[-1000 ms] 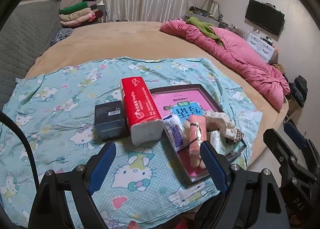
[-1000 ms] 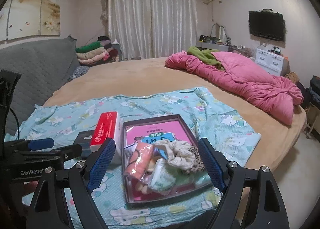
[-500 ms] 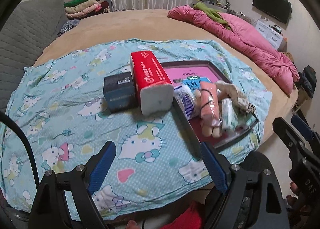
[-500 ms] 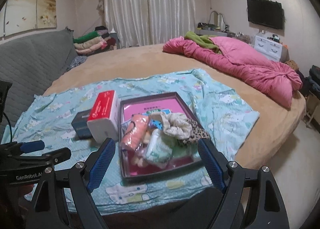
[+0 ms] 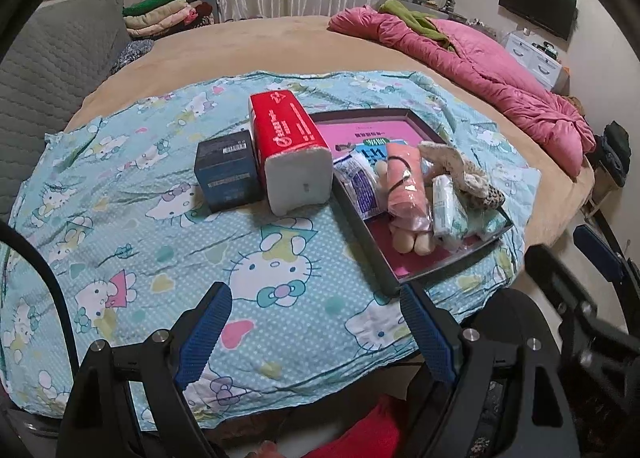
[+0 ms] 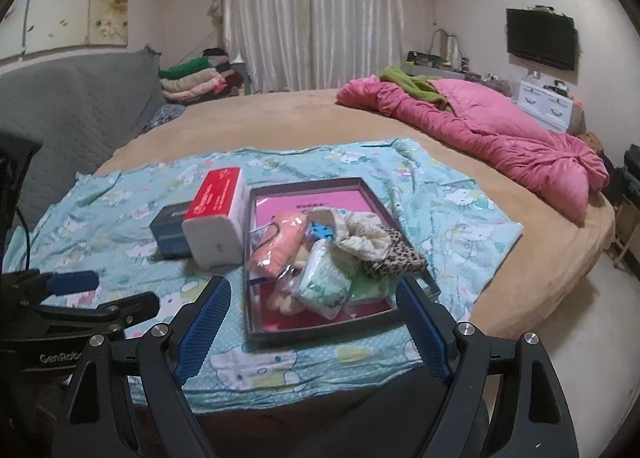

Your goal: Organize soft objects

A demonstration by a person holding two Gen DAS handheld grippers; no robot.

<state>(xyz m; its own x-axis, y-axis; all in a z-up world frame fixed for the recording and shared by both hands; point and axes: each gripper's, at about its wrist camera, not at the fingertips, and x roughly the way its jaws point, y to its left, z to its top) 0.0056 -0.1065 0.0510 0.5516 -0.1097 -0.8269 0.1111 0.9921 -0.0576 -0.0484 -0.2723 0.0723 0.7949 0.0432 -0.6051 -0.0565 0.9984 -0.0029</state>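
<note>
Soft stuff is heaped in the shallow dark-rimmed tray with pink lining (image 6: 256,258), which sits at the near right edge of the light-blue cartoon-cat cloth (image 5: 132,226) on the round tan bed (image 5: 260,42). In the heap: peach-pink rolled cloth in clear wrap with a black band (image 6: 280,242), white-green soft tissue pack (image 6: 324,282), cream lace and leopard-print fabric bundle (image 6: 372,238), white-purple sachet (image 5: 358,182). Heap stands above the rim, pieces overlapping

Just left of the tray, touching or nearly so: red-and-white soft tissue brick (image 5: 292,146), then a dark blue cardboard box (image 5: 226,170) against it

Left gripper (image 5: 316,332) and right gripper (image 6: 312,322) both have fingers spread wide, nothing held, both short of the cloth's near edge

Risks:
- pinching one piece likely drags its neighbour out; the wrap looks slick, could slip
- fabric bundle may snag on the rim
- tray's near corner sits close to the bed edge; a push toward us could tip it off
- cloth is loose, low fingers could bunch it and shift everything
- grippers are close side by side, could clash
</note>
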